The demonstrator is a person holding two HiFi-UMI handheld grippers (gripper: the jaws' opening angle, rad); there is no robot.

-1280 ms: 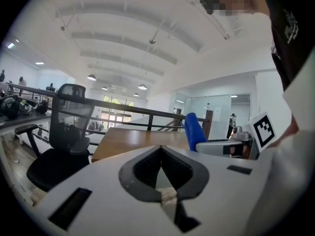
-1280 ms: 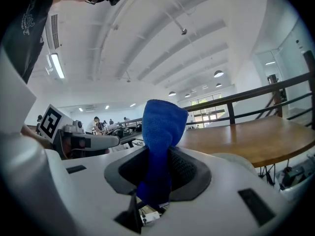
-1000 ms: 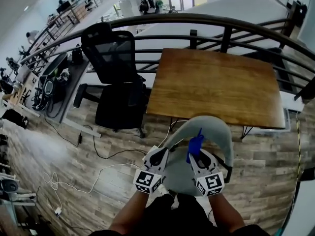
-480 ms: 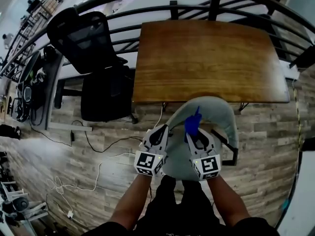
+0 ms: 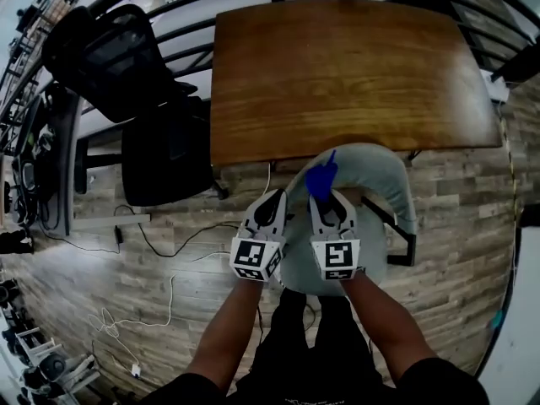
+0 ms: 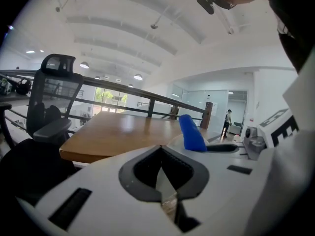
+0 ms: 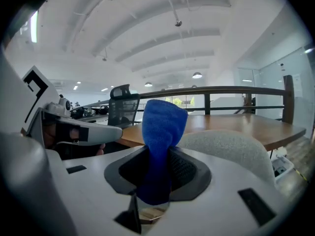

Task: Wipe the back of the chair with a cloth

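Cloth: the blue cloth [image 7: 161, 127] is pinched in the right gripper and stands upright out of its jaws, with the top end folded over. In the head view the cloth [image 5: 321, 178] lies over the left part of the chair back, just short of the table's near edge. I cannot tell whether it touches the chair.

Right gripper: the right gripper [image 7: 156, 178] is closed on the lower part of the cloth, and the dark jaw pads press it from both sides. In the head view the right gripper [image 5: 331, 202] is over the chair seat and points toward the table.

Left gripper: the jaws of the left gripper [image 6: 162, 173] are closed together with nothing between them. In the head view the left gripper [image 5: 272, 202] sits just beside the right one, at the chair's left side, and the two are level with each other.

Chair: the grey chair [image 5: 375, 165] has a curved back and is drawn up to the middle of the table's near edge. In the right gripper view the chair back [image 7: 231, 149] rises just right of the cloth.

Table: the wooden table [image 5: 337, 66] has a bare top, and its far edge runs along a dark railing [image 5: 160, 25].

Office chair: a black office chair [image 5: 135, 83] stands off the table's left edge, near the far-left corner.

Floor: the floor is wood planks [image 5: 177, 310], with cables [image 5: 160, 241] lying left of the grippers.
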